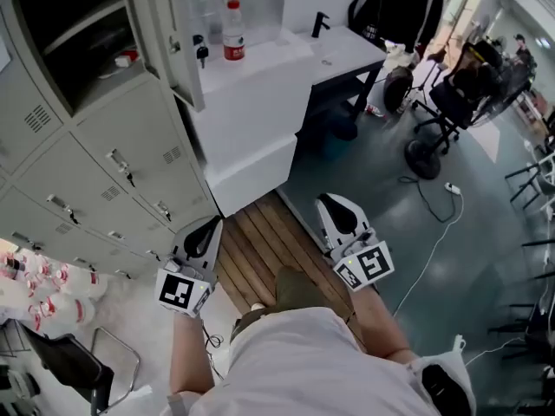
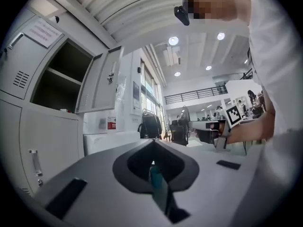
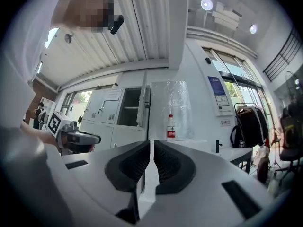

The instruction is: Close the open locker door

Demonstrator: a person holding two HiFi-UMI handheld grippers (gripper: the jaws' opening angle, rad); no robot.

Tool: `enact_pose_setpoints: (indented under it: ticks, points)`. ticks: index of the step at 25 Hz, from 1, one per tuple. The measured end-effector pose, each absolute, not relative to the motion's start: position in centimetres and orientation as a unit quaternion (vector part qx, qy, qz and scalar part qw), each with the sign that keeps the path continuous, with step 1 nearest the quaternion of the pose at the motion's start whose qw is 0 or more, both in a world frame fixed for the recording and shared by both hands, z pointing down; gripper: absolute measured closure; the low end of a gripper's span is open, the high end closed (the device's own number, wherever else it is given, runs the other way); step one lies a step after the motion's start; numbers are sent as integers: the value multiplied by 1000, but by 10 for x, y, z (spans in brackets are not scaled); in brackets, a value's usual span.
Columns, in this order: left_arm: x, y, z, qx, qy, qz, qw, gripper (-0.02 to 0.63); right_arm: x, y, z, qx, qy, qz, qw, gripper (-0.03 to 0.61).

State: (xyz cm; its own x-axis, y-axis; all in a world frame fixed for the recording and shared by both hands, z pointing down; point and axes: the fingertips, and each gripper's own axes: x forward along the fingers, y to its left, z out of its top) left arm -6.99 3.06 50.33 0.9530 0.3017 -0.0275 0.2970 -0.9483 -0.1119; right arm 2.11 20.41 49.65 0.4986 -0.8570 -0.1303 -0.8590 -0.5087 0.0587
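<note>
open locker door (image 1: 165,33) stands ahead, up-left, swung off its compartment's right edge; left tool (image 1: 201,232) sits nearer than right tool (image 1: 340,215), both pinched together, empty.

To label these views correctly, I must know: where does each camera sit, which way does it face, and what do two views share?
Head view: on the person's head, facing steeply down at lockers; shows forearms, left hand-held gripper, right hand-held gripper.
Left gripper view: rides the left one, facing the open locker door; shows its closed jaws, person's torso.
Right gripper view: rides the right one, facing that door and a water bottle; shows its jaws.
Shared: all three show the open door.
</note>
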Motion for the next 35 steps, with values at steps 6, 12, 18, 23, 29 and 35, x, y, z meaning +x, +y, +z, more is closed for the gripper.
enact_pose_setpoints:
  ticks: [6,12,18,23,29,35]
  points:
    - [-33,45,514,-980,-193,9,53,614,46,222,509,-889,455,53,13,548]
    - [25,66,519,-975,-217,0,51,614,97,243,518,-899,435,43,31,552]
    - [97,84,522,-977,-210,-12,49,614,167,259,520,-895,442,40,40,554]
    - [168,106,502,-981,-186,-16,46,614,248,273,502,-880,471,28,47,554]
    - [237,122,469,-991,-126,-22,34,613,325,276,469,-846,531,18,40,555]
    - [249,123,440,-996,-72,-32,42,612,355,259,441,-814,579,8,46,555]
